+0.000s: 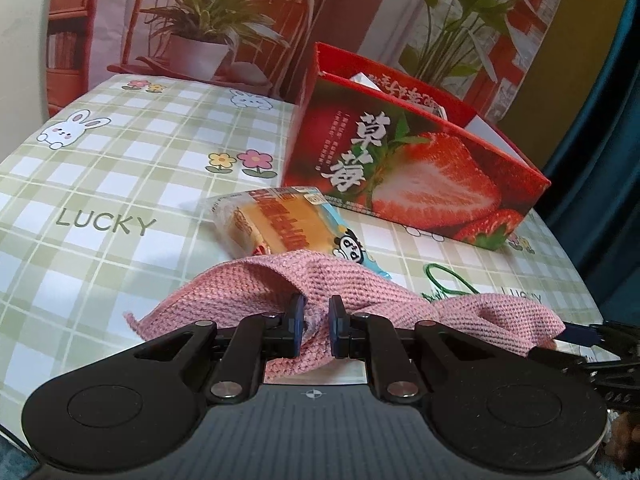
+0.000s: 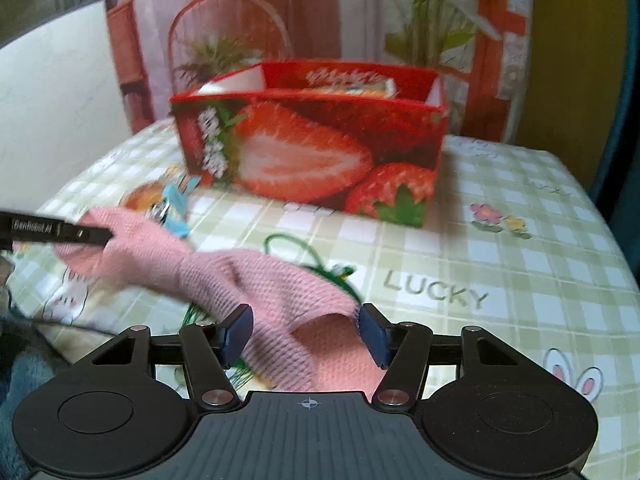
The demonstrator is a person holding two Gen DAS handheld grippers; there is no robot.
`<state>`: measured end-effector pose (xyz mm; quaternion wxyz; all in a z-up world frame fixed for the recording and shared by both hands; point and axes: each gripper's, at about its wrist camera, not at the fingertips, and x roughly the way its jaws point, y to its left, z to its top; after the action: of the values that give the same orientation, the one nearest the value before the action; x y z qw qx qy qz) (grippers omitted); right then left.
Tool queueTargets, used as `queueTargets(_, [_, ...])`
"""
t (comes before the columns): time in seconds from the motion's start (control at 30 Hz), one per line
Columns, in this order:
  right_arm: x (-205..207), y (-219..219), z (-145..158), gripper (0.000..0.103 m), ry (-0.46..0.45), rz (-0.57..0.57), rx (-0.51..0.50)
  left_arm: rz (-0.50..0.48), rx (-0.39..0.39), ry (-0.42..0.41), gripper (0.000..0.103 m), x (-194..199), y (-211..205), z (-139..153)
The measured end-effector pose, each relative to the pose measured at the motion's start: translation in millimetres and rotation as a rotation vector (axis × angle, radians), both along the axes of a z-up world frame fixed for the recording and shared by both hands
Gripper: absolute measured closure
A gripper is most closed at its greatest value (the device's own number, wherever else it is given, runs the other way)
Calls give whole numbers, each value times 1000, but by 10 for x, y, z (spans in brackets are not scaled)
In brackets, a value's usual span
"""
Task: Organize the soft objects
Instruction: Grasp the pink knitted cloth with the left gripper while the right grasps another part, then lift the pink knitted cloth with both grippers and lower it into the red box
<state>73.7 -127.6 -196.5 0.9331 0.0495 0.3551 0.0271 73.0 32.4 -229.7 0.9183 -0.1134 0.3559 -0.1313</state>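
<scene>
- my left claw point(image 1: 314, 322) is clamped on a bunched fold of the pink cloth point(image 1: 360, 280) — the blue pads pinch the knit between them, with only the cloth's thickness keeping them apart.
- my right claw point(image 2: 306, 330) stands partly apart around the cloth's other end point(image 2: 280, 300); the left pad point(image 2: 236, 330) lies against the fabric and the right pad point(image 2: 374, 334) sits at its edge, but i cannot tell whether they press on it.
- the cloth runs as a sagging band between my two claws, low over the table point(image 1: 100, 184); in the right view it stretches from my right claw up to the left claw's black finger point(image 2: 60, 232) at the picture's left edge.
- a snack pack point(image 1: 280, 220) in clear and blue wrap lies flat on the table just beyond the cloth, and its near end is hidden behind the fabric.
- the red strawberry box point(image 1: 420, 172) stands open-topped behind the pack, near it but not touching; another packet point(image 2: 360, 88) shows inside over its rim.
- a green loop point(image 1: 444, 280) of thin cord lies on the table, partly under the cloth.
- the table wears a green checked cover with rabbits, flowers and the word "lucky".
- the right view is blurred, so small details there are unclear.
</scene>
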Motion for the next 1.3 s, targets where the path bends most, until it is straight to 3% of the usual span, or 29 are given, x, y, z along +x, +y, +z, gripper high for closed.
queueTargets(0.1, [50,91,-68,50,25,36,-37,-10,5,4,89,4,-8,-11])
queueTargets(0.23, [88,137,-131,77,57,72,-33,-16,4,12,89,12,-5,-23])
queueTargets(0.3, [87,121,-136,84,51,70,-20,-20,1,15,89,12,-7,-26])
queueTargets(0.33, [84,106,-123,94,41,68,-14,-24,-1,17,89,16,-8,-28])
queueTargets(0.37, [82,90,-106,96,31,61,-11,-29,-2,20,87,21,-11,-30])
queueTargets(0.67, [306,-85,-61,96,-40,20,7,-73,-4,56,66,52,-60,-102])
queueTargets(0.9, [282,-30,-222,94,-68,37,46,-115,12,72,58,56,-150,-132])
queueTargets(1.13, [247,-18,-235,94,-80,32,46,-154,-8,16,33,-1,-158,-53])
queueTargets(1.3, [223,-66,-228,93,-89,15,62,-201,46,23,33,-4,-278,-68])
